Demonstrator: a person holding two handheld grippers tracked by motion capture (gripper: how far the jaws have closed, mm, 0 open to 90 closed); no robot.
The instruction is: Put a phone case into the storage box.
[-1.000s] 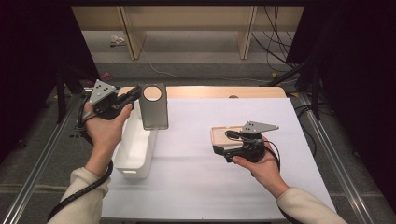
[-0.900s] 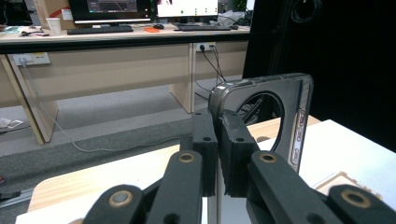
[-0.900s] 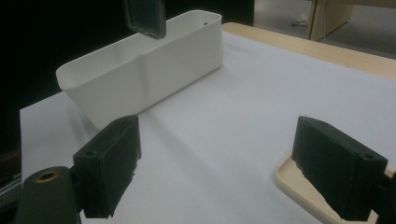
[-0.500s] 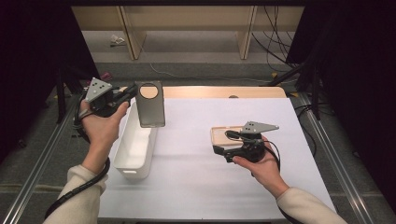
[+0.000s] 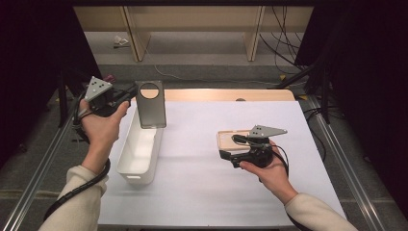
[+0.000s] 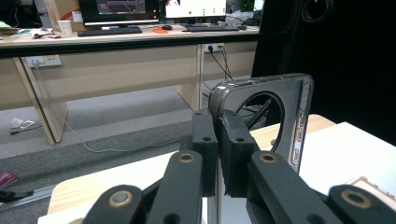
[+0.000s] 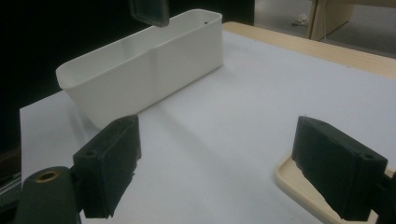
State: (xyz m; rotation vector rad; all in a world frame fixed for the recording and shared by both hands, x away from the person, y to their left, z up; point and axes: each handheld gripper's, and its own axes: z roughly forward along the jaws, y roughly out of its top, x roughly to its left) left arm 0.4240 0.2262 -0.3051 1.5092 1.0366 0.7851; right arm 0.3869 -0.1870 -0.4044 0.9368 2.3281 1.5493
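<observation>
A dark grey phone case with a round camera hole hangs upright above the far end of the white bin; my left gripper is shut on its edge. In the left gripper view the two jaws pinch the case at its side, left gripper. A beige phone case lies flat on the white mat. My right gripper rests beside it with its jaws wide apart, right gripper, and a corner of the beige case lies under one jaw.
The white bin stands long and narrow at the mat's left side. A wooden table edge runs along the far side. Metal rails flank the table, and cables lie on the floor beyond.
My left gripper has lifted the grey case higher and tilted it more upright over the bin. The right hand has stayed still.
</observation>
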